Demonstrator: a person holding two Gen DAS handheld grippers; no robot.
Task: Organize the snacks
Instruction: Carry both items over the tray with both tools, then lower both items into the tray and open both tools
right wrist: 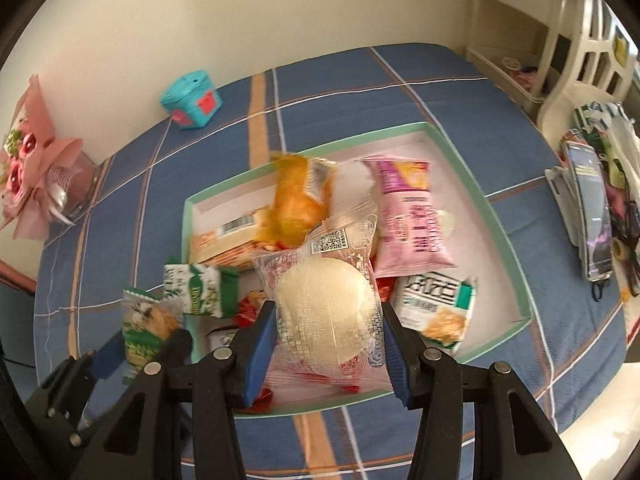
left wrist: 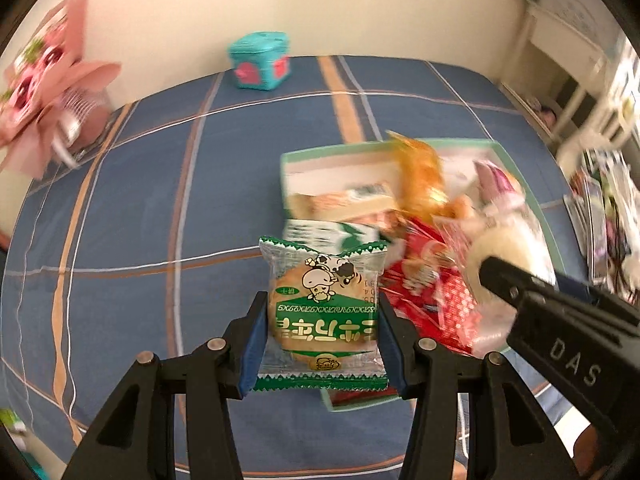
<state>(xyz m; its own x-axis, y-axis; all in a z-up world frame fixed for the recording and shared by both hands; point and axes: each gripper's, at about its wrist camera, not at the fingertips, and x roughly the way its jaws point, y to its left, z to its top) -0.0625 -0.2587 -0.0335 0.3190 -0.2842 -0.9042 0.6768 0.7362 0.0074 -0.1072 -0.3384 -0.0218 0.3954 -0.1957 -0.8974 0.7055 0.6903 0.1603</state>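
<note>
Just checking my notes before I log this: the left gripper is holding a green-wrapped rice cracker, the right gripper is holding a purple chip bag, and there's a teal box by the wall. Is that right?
Not quite. The right gripper holds a clear-wrapped round white bun, not the purple bag, which lies in the snack box, as the right wrist view shows. The left gripper does hold the green-wrapped rice cracker, and the teal box sits by the wall.

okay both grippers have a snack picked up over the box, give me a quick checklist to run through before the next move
1. Left gripper pinches the green-and-white cracker packet on both sides: ok.
2. Right gripper clamps the clear-wrapped round white bun: ok.
3. The two grippers are apart, not colliding: ok.
4. Mint-rimmed white cardboard box has bare floor along its right side: ok.
5. Snacks all inside the box: not ok, a green-and-white candy wrapper hangs over the left rim.
6. Held packets clear of the pile below: cannot tell.
</note>
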